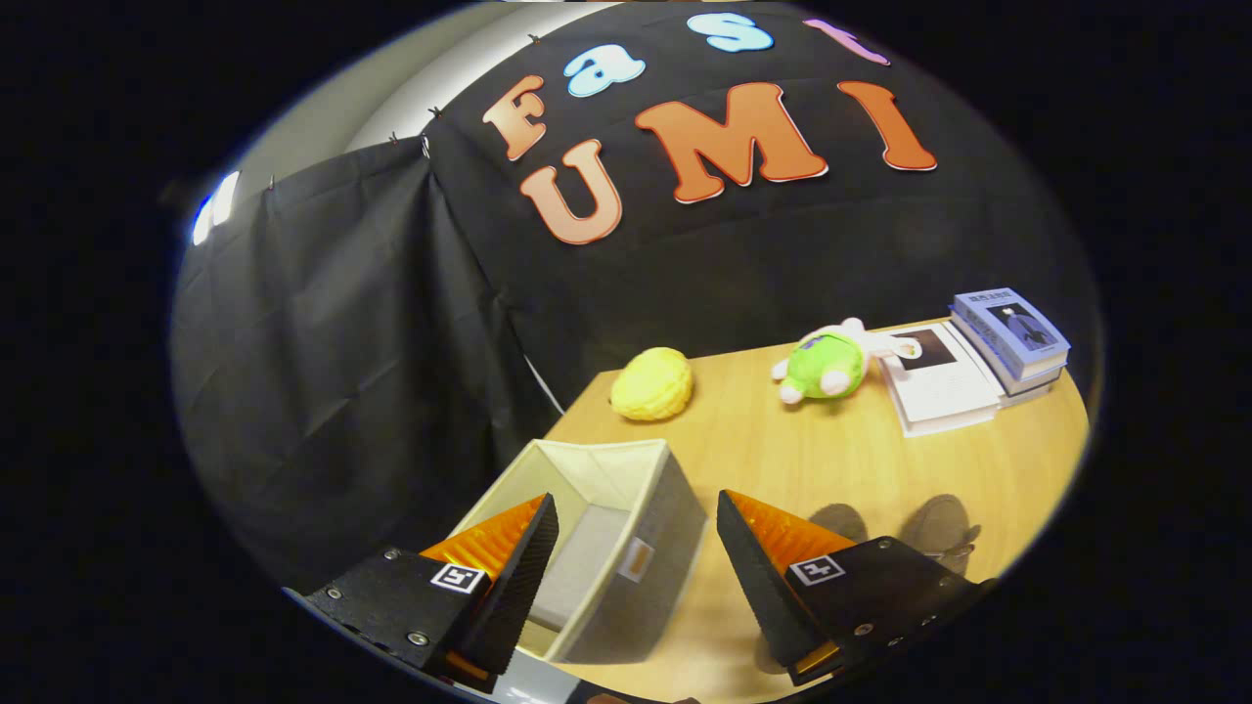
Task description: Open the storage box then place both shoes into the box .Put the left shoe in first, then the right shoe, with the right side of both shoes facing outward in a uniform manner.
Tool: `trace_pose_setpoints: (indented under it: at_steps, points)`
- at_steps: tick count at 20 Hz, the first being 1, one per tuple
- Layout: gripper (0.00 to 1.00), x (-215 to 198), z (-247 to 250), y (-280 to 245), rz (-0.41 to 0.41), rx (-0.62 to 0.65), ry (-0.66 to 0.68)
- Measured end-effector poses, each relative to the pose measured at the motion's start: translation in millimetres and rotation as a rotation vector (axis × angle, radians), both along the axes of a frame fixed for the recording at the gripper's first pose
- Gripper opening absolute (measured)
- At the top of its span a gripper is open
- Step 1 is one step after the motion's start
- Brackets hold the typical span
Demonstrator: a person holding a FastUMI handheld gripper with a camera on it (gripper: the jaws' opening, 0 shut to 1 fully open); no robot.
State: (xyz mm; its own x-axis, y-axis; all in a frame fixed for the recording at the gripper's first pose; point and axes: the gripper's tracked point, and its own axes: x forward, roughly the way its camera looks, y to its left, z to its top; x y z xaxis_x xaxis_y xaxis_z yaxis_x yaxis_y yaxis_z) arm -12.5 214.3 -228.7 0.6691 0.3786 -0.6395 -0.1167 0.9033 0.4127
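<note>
Storage box (pixel 626 508) open at table (pixel 880 460) edge, hand-held gripper (pixel 636 567) spread above

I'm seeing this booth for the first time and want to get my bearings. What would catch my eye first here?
The open grey storage box stands nearest, with nothing visible inside, between and just ahead of the hand-held gripper, whose fingers are spread apart and hold nothing. Beyond it on the wooden table lie a yellow plush and a green plush toy, with books stacked beside the green one.
</note>
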Motion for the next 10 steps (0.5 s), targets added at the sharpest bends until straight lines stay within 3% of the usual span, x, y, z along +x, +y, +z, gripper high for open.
trace_pose_setpoints:
  at_steps: [4,10]
  points:
    - [0.97,-22,-49,-43,-0.036,-0.12,0.088]
    - [0.9,-50,-103,-68,-0.025,-0.153,0.178]
